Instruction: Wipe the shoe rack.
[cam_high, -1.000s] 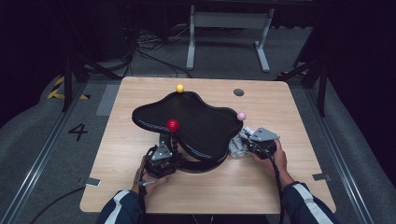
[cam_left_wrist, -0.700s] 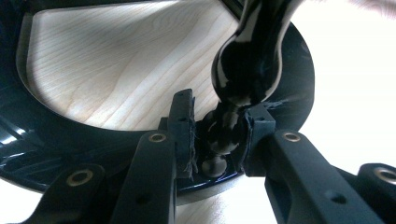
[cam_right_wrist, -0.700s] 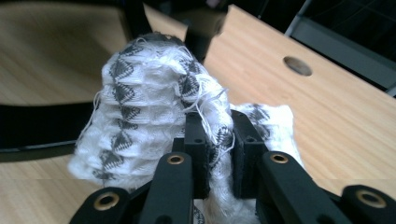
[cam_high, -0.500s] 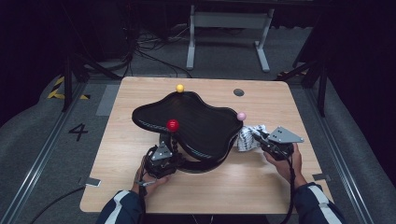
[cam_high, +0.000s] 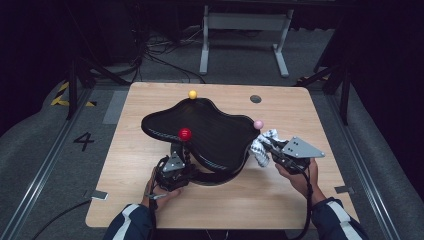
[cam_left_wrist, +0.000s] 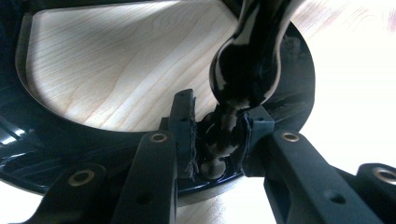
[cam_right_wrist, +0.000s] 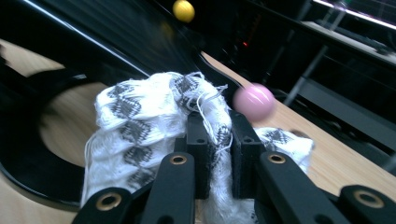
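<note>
- Resting mid-table, the black wavy tray (cam_high: 210, 132) stands on a beaded black stem (cam_left_wrist: 224, 135) above a ring base (cam_high: 215, 176).
- Red ball (cam_high: 184, 133), yellow ball (cam_high: 192, 94) and pink ball (cam_high: 258, 124) sit at its edges.
- Left gripper (cam_high: 172, 167) is clamped on the stem, hand low at the near edge.
- Right gripper (cam_high: 272, 151) pinches a white-and-grey patterned cloth (cam_right_wrist: 154, 126) beside the tray's right rim.
- Stem's foot is hidden behind the jaws.
</note>
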